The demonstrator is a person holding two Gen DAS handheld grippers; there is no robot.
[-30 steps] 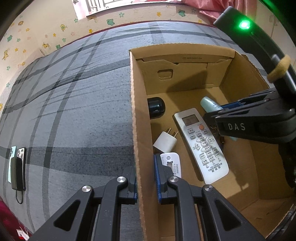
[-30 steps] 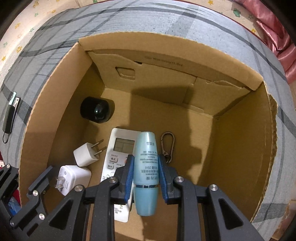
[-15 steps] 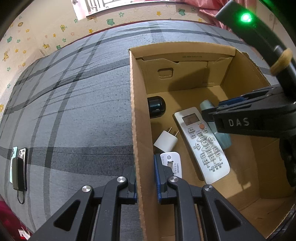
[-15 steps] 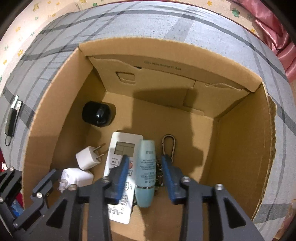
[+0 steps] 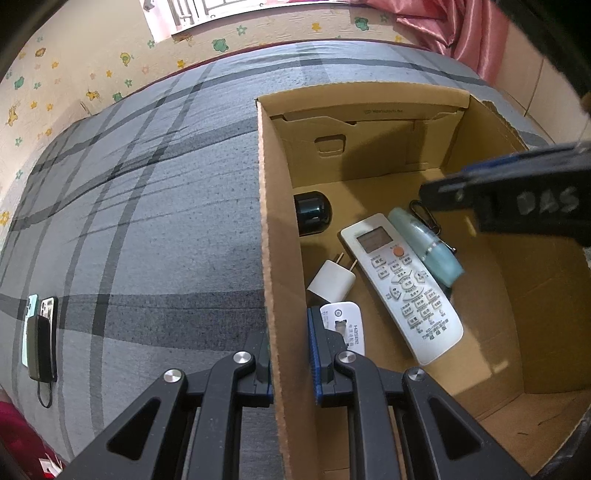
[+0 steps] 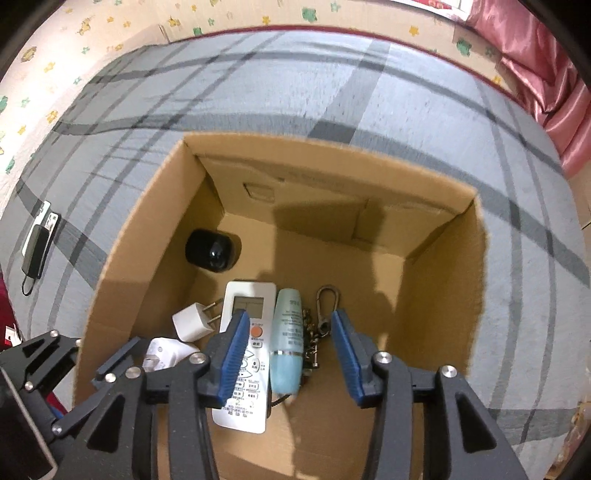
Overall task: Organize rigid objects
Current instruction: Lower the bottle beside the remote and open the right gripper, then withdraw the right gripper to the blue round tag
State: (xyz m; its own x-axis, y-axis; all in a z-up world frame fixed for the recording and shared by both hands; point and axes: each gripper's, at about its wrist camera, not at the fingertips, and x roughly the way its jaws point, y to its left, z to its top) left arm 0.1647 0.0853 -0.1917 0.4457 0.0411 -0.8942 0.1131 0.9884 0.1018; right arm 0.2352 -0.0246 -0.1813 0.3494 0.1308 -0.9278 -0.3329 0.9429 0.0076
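Observation:
An open cardboard box [image 5: 275, 206] [image 6: 147, 206] sits on a grey plaid bedspread. On its floor lie a white remote [image 5: 400, 280] [image 6: 247, 306], a light blue bottle [image 5: 428, 245] [image 6: 288, 339], a keychain with a carabiner [image 6: 325, 306], a black round device [image 5: 312, 214] [image 6: 210, 251], a white plug [image 5: 332, 282] [image 6: 192, 321] and a white adapter [image 5: 343, 325] [image 6: 166, 350]. My left gripper [image 5: 290, 354] is shut on the box's left wall. My right gripper [image 6: 290, 354] hangs above the bottle, its jaws opening, with nothing pressed between the pads.
Two phones and a dark power bank with a cable [image 5: 38, 334] [image 6: 37, 236] lie on the bedspread at far left. A patterned wall [image 5: 92, 70] borders the bed, with pink curtains [image 5: 458, 26] [image 6: 546, 66] at the right. The box's right half is bare cardboard.
My right gripper let go of the blue bottle, which now lies beside the remote, and rose out of the box with its jaws spreading. The left gripper kept still on the wall.

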